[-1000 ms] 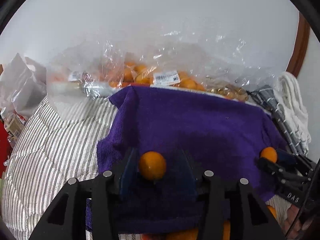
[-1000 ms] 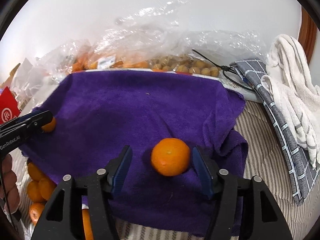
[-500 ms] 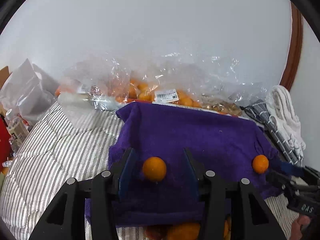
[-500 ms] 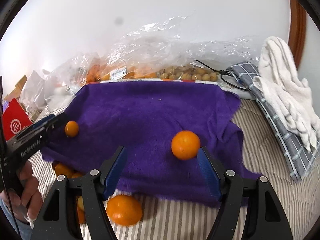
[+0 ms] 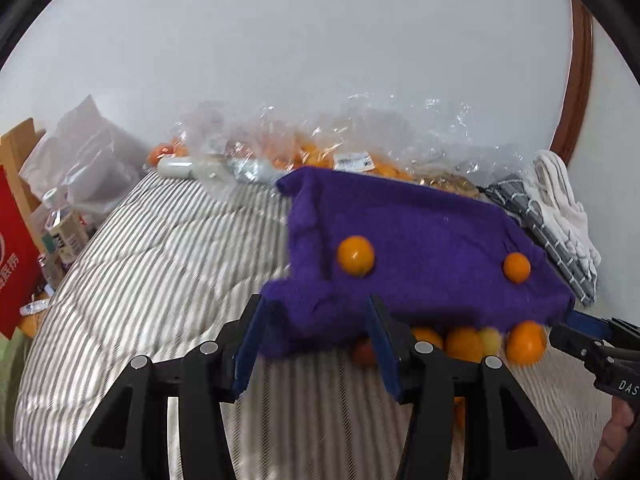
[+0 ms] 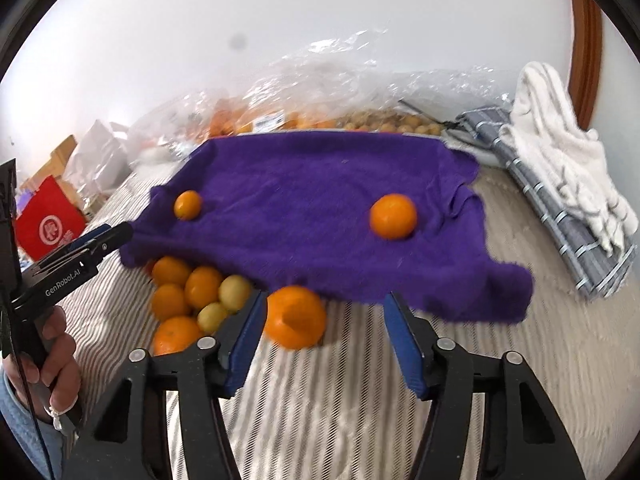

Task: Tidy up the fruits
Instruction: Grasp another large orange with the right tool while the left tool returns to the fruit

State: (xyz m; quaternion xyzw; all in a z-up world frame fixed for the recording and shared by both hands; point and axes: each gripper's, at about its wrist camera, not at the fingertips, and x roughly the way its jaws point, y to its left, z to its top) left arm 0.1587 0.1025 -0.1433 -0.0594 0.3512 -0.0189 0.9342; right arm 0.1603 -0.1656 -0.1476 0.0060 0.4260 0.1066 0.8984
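Observation:
A purple towel [image 5: 420, 232] [image 6: 320, 192] lies spread on the striped bedding. On it rest a small orange [image 5: 355, 256] [image 6: 187, 205] and a larger orange [image 6: 393, 216] [image 5: 516, 267]. A pile of oranges and yellowish fruit [image 6: 188, 292] [image 5: 460, 344] sits at the towel's near edge. My left gripper [image 5: 316, 340] [image 6: 80, 248] hovers before that edge, jaws opening, with nothing held. My right gripper [image 6: 324, 340] [image 5: 592, 344] has its jaws closing. One big orange [image 6: 296, 316] lies on the bedding by its left finger [image 6: 244, 344], not clamped.
Clear plastic bags of fruit [image 6: 328, 116] [image 5: 320, 156] line the wall behind the towel. A grey checked cloth [image 6: 560, 216] and a white towel [image 6: 560, 152] lie at the right. A red bag [image 6: 50, 220], bottles [image 5: 64, 232] and white bags crowd the left.
Both grippers drew back from the towel, leaving the small orange and the larger orange lying on it. The fruit pile at the near edge came into view. The right jaws narrowed.

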